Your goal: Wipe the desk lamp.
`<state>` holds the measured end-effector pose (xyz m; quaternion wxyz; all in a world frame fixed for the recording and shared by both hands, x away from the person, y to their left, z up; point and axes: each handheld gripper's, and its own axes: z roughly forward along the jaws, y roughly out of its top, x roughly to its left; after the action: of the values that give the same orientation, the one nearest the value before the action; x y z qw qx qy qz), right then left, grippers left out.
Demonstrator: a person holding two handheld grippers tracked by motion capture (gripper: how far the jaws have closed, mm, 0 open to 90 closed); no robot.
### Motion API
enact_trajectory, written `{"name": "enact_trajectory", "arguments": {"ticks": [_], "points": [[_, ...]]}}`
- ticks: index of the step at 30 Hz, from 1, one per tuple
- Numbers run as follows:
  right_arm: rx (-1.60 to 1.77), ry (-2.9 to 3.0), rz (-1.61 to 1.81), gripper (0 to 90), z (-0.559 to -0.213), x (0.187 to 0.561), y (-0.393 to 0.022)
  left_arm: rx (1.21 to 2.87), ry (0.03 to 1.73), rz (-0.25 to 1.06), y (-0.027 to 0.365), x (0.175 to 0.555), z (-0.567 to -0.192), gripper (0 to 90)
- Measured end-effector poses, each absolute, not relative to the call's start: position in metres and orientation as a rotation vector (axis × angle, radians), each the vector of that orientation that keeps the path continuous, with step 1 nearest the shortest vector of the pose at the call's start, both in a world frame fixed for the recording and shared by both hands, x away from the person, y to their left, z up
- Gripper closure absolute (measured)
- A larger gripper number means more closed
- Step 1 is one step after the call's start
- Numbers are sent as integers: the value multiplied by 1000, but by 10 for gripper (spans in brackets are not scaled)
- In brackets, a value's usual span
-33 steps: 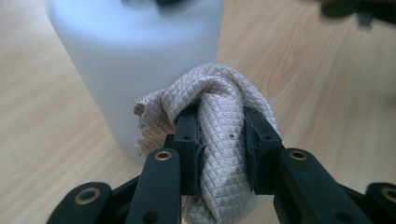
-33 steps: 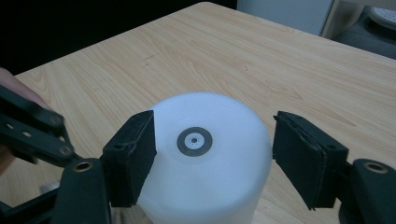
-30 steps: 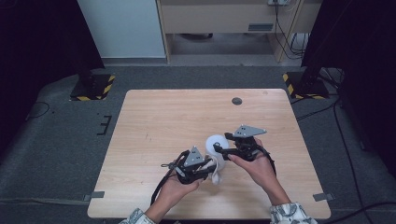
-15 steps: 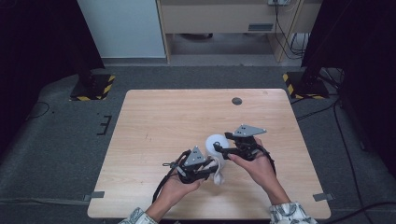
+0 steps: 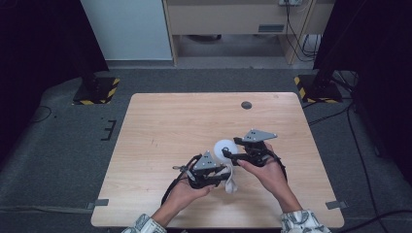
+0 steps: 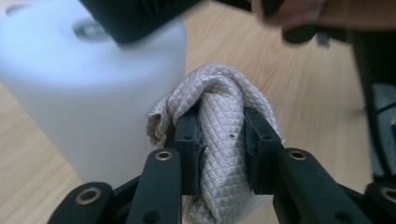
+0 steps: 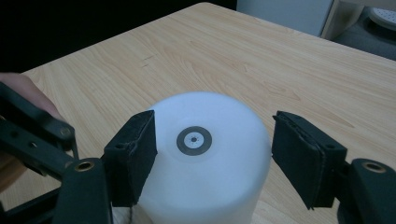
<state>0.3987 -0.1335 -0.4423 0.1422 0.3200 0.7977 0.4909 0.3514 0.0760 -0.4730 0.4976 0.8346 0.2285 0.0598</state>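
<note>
- Change since a second ago is next to nothing from my seat: both hands sit where they were near the front of the table (image 5: 160,126), the white cylinder and the cloth have not shifted, and neither pair of jaws has altered its spread.
- Table is pale wood with a fine straight grain; a small dark round disc (image 5: 246,105) lies well apart at its far edge.
- White cylinder (image 7: 205,163) is smooth, matt and slightly translucent, standing upright, with a flat top that carries a small grey ring-shaped mark at its centre. In the high view it stands right of centre in the near half of the table (image 5: 225,146).
- Cloth (image 6: 219,140) is beige-grey, quilted in a fine diamond pattern, bunched into a soft fold just beside the cylinder's right side in the left gripper view; I cannot tell whether it touches the wall.
- My left gripper (image 6: 220,135) is clamped narrow on that fold of cloth, pads pressing it from both sides.
- My right gripper (image 7: 214,149) straddles the cylinder's top at a medium spread; the left pad lies against the wall, the right pad stands just clear of it.
</note>
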Motion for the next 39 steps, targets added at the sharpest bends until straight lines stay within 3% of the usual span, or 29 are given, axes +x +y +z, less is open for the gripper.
{"name": "enact_trajectory", "arguments": {"ticks": [10,19,28,39], "points": [[925,2301,1420,313,-443,399,-133,2148,555,143,69,354,-500,698],[925,2300,1423,313,-443,399,-133,2066,535,223,88,347,-462,697],[930,2303,1426,313,-443,400,-134,2202,643,202,93,360,-501,694],[932,2305,1440,311,-444,401,-134,2067,616,236,94,350,-471,695]]}}
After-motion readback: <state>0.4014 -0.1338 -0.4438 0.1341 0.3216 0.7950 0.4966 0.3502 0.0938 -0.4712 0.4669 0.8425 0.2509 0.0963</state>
